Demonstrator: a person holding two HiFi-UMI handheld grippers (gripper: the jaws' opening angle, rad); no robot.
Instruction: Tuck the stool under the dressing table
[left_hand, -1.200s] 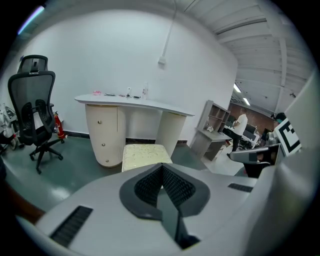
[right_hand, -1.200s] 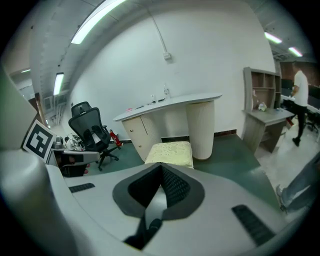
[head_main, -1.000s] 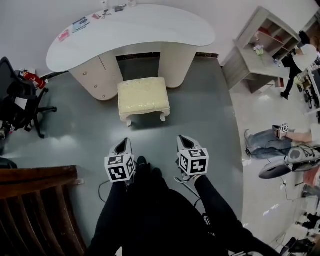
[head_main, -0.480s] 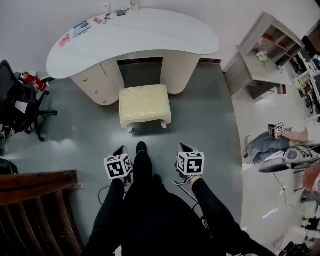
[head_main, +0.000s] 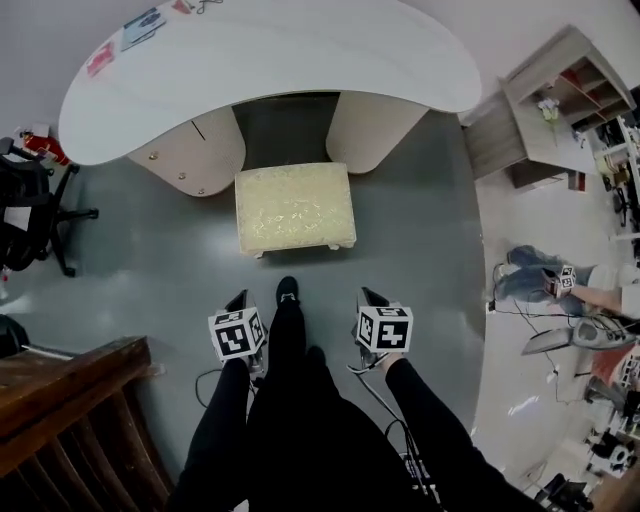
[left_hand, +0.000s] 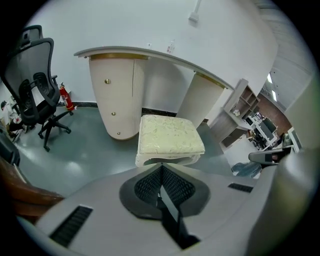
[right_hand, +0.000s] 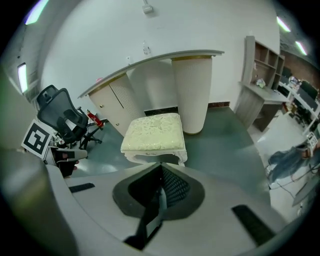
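Note:
The stool (head_main: 293, 207), with a cream cushion and white curved legs, stands on the grey floor just in front of the gap between the two pedestals of the white curved dressing table (head_main: 270, 60). Its back edge sits at the gap's mouth. Both grippers hang side by side a short way in front of the stool, touching nothing. My left gripper (head_main: 240, 300) is shut and empty, as is my right gripper (head_main: 368, 296). In the left gripper view the stool (left_hand: 170, 140) lies straight ahead beyond the closed jaws (left_hand: 161, 167). The right gripper view shows the same stool (right_hand: 152, 132) and the closed jaws (right_hand: 161, 169).
A black office chair (head_main: 25, 215) stands left of the table, with a red fire extinguisher (left_hand: 64, 97) by the wall. Dark wooden furniture (head_main: 70, 420) is at my lower left. A shelf unit (head_main: 560, 90) and a person seated on the floor (head_main: 560, 285) are at the right.
I have stepped closer to the table, one foot forward, so stool and table look larger and nearer. Both grippers stay shut and at the same spacing; the stool has not moved.

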